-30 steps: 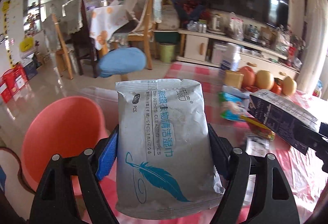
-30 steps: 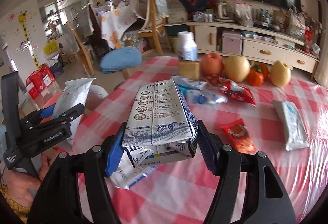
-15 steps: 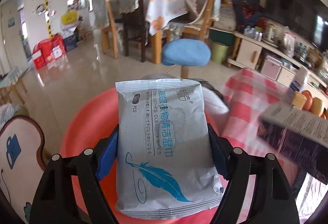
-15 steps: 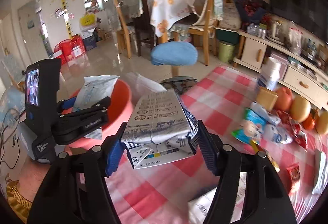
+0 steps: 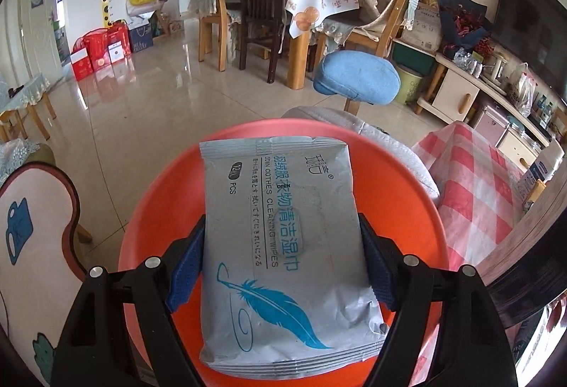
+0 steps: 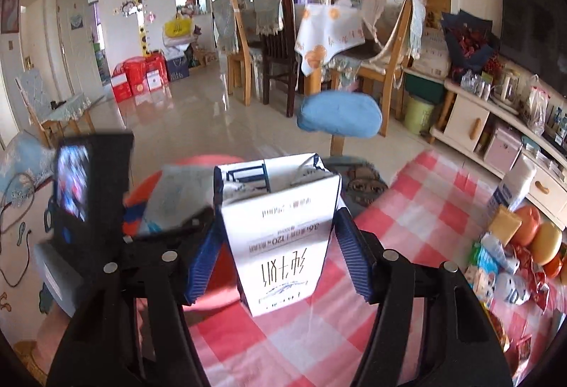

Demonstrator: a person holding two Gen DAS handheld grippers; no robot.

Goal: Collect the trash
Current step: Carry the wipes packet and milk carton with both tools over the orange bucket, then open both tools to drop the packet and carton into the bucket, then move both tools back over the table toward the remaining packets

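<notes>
I have the left gripper [image 5: 280, 266] clenched on the wipes pack [image 5: 283, 245] over the orange bin [image 5: 159, 209] for dropping; right gripper [image 6: 276, 256] grasps the milk carton [image 6: 280, 231] near the surface [image 6: 407, 209] edge, waiting

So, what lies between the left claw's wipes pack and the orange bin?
Nothing: in the left wrist view the wipes pack hangs over the bare orange bin.

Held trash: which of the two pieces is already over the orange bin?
The wipes pack in the left hand-held gripper: the bin lies directly beneath it. The milk carton is over the checked tablecloth.
</notes>
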